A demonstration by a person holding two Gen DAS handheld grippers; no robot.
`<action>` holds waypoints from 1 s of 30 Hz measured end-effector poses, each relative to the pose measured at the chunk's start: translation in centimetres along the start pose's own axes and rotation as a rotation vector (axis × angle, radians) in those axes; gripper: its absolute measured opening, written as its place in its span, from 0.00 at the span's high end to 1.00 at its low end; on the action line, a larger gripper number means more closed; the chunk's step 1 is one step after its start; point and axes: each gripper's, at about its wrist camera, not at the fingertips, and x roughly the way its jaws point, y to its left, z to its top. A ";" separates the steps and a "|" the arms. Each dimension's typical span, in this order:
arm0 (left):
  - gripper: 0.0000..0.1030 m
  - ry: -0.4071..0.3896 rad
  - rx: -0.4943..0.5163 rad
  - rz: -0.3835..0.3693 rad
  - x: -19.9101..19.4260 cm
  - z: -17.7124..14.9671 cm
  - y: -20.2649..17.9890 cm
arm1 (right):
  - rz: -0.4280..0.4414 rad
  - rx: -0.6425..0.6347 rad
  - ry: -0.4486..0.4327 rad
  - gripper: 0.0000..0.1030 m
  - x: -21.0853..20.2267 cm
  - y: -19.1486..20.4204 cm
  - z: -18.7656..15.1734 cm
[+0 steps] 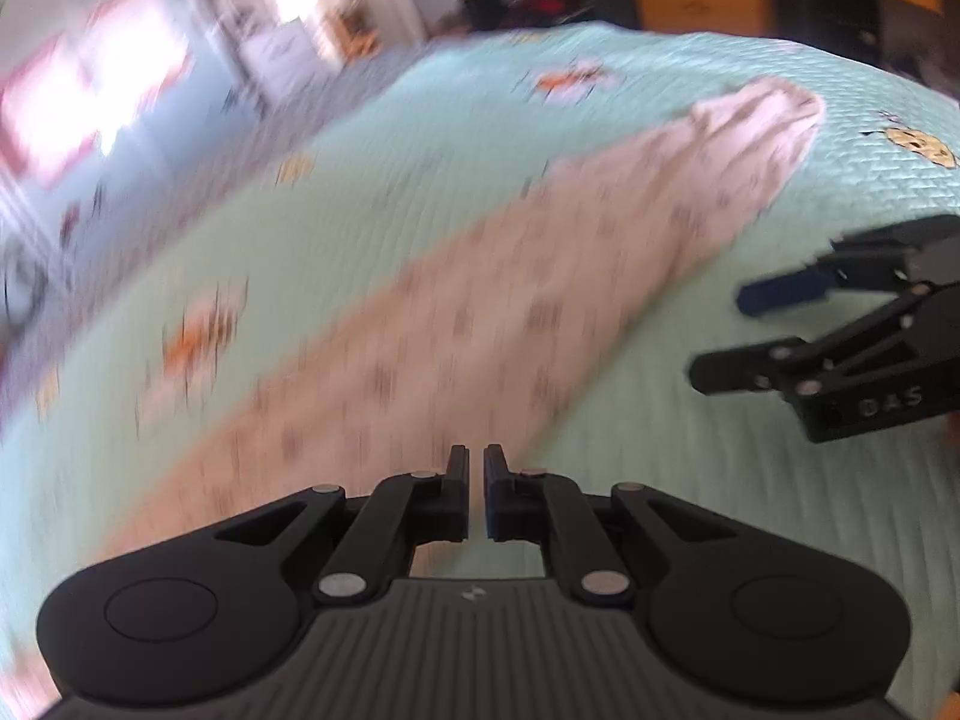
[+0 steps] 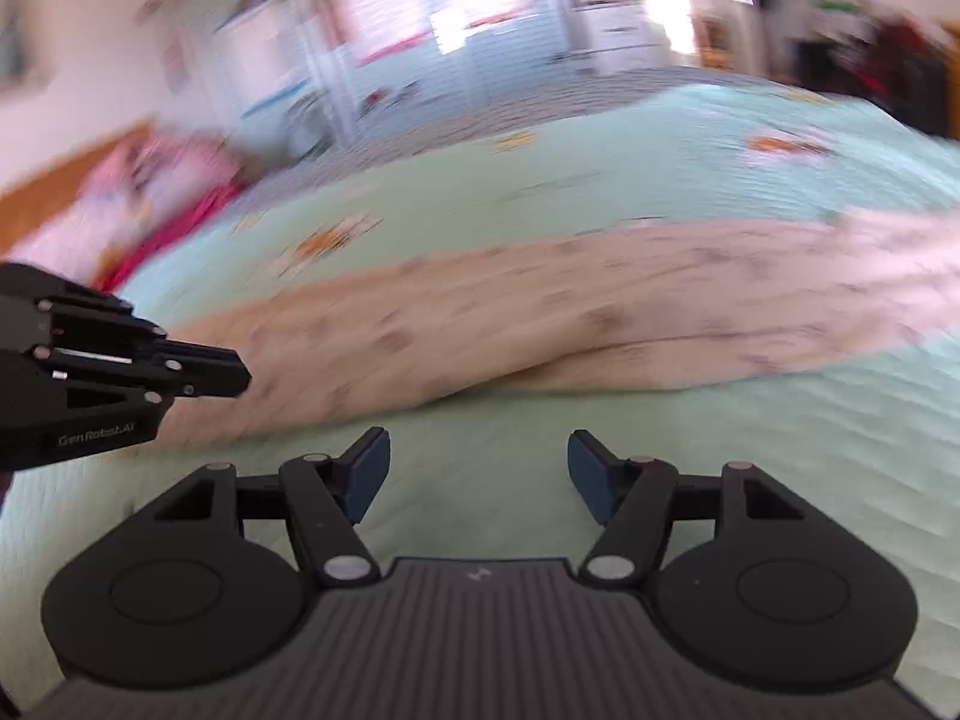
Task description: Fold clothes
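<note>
Long pale-pink patterned garment (image 1: 480,300) lies stretched across the mint-green quilted bed (image 1: 690,510). Left gripper (image 1: 475,492): fingers nearly together, holding nothing. Right gripper (image 2: 478,474): fingers wide apart, empty, just short of the cloth edge. Risk: a shallow pinch may snag quilt or a single layer, skewing the fold.

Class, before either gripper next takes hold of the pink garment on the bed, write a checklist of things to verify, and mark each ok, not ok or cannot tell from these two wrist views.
1. Right gripper open, nothing between its jaws: ok.
2. Left gripper open for a grasp: not ok, jaws almost shut, nothing seen between them.
3. Pink garment lies in a long strip on the green bedspread: ok.
4. Garment free of wrinkles: cannot tell, views blurred.
5. Grippers apart from each other: ok.
6. Right gripper over the garment: not ok, bedspread below it.
</note>
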 end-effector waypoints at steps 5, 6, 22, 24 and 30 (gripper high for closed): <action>0.94 0.023 -0.144 -0.047 1.2 -2.6 0.6 | -0.026 -0.193 0.044 0.35 3.2 4.0 0.2; 0.94 0.014 -0.166 -0.047 1.4 -2.5 0.8 | -0.041 -0.217 0.048 0.35 3.8 4.5 0.3; 0.94 -0.121 -0.298 0.060 1.3 -0.1 5.6 | -0.038 -0.074 -0.135 0.34 3.7 1.3 5.4; 0.94 -0.111 -0.288 0.050 1.3 -0.2 5.6 | -0.004 -0.053 -0.076 0.34 3.2 1.6 4.1; 0.91 -0.096 0.080 0.004 0.5 -1.5 0.1 | -0.013 -0.126 -0.025 0.34 3.0 4.7 -0.3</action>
